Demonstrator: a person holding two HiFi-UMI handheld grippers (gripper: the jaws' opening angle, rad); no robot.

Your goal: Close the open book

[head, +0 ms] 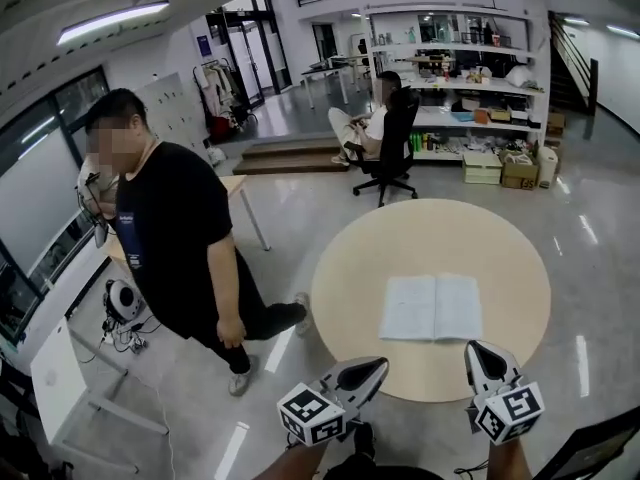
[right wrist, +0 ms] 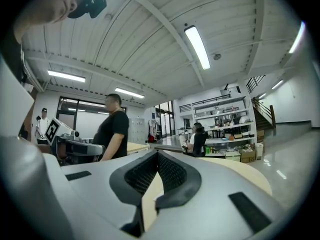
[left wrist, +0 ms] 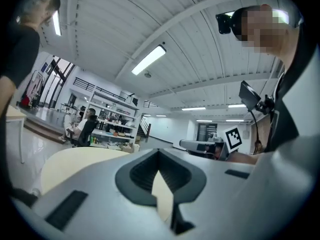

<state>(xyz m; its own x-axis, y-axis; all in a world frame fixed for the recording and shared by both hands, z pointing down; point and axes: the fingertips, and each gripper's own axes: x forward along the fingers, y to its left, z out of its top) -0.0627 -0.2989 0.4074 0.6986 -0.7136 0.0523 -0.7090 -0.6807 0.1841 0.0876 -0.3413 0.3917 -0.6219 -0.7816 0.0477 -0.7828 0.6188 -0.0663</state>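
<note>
An open book (head: 432, 308) lies flat, white pages up, on the near half of a round beige table (head: 400, 238). Both grippers hover level just short of the table's near edge. My left gripper (head: 378, 365) is shut and empty, its tip near the table's front-left rim. To the book's near right, my right gripper (head: 474, 349) is shut with nothing held. In the left gripper view the jaws meet at the tip (left wrist: 159, 153), with the table (left wrist: 75, 159) ahead. The right gripper view shows closed jaws (right wrist: 158, 154) over the table (right wrist: 252, 171); neither view shows the book.
A person in a black shirt (head: 180, 238) stands on the floor left of the table. Another person sits in a black office chair (head: 388, 138) behind it. Shelves (head: 470, 78) line the back wall. A white desk (head: 60, 368) stands at the lower left.
</note>
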